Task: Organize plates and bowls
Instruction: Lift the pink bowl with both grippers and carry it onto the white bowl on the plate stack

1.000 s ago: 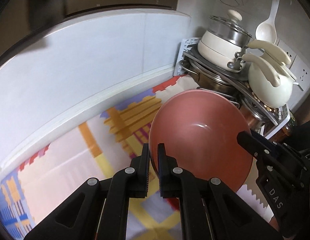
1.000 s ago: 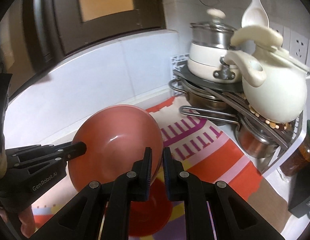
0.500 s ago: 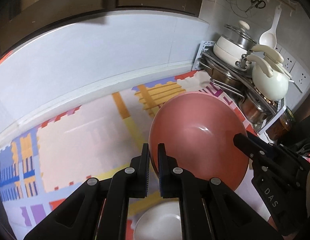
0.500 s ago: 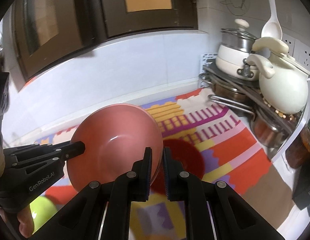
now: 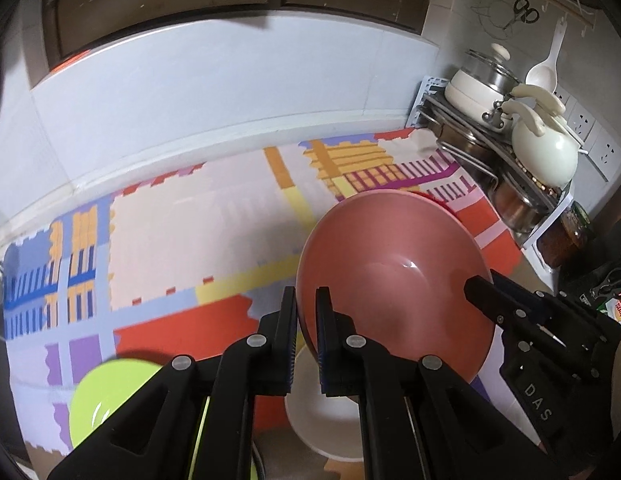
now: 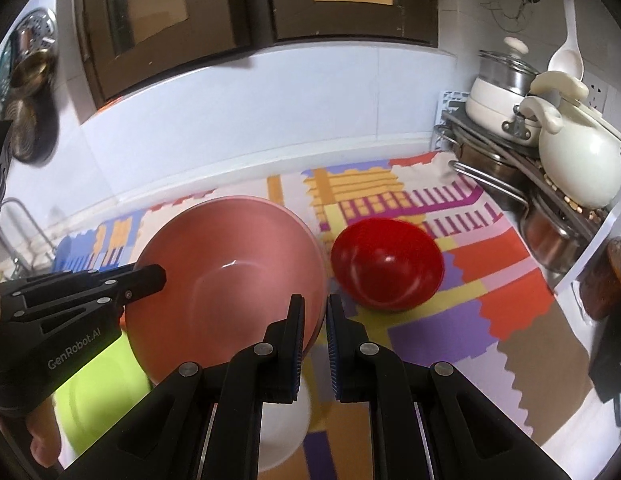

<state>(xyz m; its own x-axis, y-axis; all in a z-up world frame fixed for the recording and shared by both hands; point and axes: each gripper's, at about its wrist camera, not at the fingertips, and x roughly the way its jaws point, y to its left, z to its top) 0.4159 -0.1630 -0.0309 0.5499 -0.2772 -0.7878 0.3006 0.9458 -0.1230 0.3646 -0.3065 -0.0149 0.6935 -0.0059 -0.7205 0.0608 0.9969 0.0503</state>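
Observation:
A large pink bowl [image 5: 394,280] hangs tilted above the patterned mat, held by both grippers at opposite sides of its rim. My left gripper [image 5: 306,320] is shut on the near-left rim; from the right wrist view it reaches in from the left [image 6: 150,276]. My right gripper [image 6: 314,320] is shut on the bowl's right rim [image 6: 230,268]; it shows at the right in the left wrist view [image 5: 476,288]. A red bowl [image 6: 386,264] sits on the mat to the right. Below the pink bowl lie a white bowl [image 5: 326,420] and a lime-green dish [image 5: 106,396].
A metal rack [image 6: 510,184] in the right corner holds steel pots, a cream pot with a lid [image 6: 498,100] and a cream kettle [image 6: 578,164]. A jar [image 6: 606,272] stands below it. The white tiled wall [image 5: 230,92] runs along the back of the mat [image 5: 170,240].
Both grippers carried the pink bowl leftwards along the counter, away from the pot rack. The red bowl now lies clear to its right; the white bowl and green dish have come into view below.

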